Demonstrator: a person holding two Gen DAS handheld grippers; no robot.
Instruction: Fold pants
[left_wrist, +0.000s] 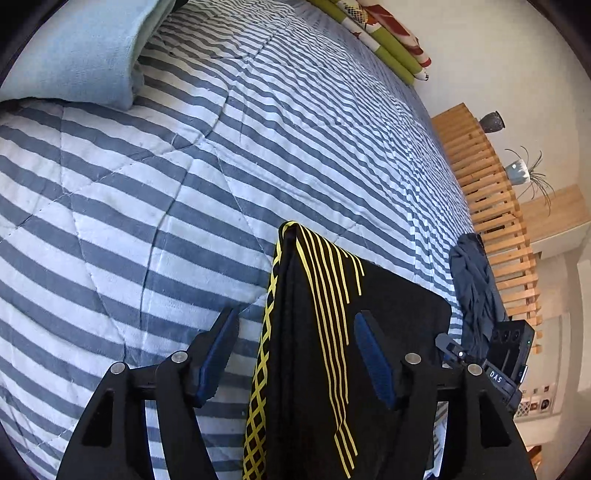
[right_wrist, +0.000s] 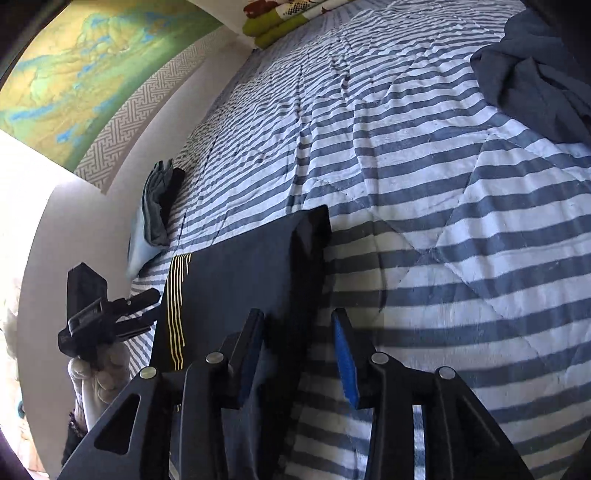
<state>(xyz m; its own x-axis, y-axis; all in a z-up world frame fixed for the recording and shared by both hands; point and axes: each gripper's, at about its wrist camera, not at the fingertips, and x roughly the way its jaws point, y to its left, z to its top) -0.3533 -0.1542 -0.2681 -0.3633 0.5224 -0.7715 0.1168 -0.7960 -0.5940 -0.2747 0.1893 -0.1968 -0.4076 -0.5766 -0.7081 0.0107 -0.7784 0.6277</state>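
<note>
- White letters "DAS" stand on a small black label (left_wrist: 495, 378) on the right claw's body, seen at the right edge of the left wrist view.
- No other text is legible.

You have bright daylight in both views; in the right wrist view it pours in from the lower left, where the wall (right_wrist: 26, 206) blows out to pure white glare. The right gripper (right_wrist: 299, 332) and the pants (right_wrist: 240, 280) throw a soft dark shadow across the striped bedspread (right_wrist: 461, 258). Your fisheye lenses bend the stripes into arcs and blacken every corner, yet focus stays sharp.
</note>
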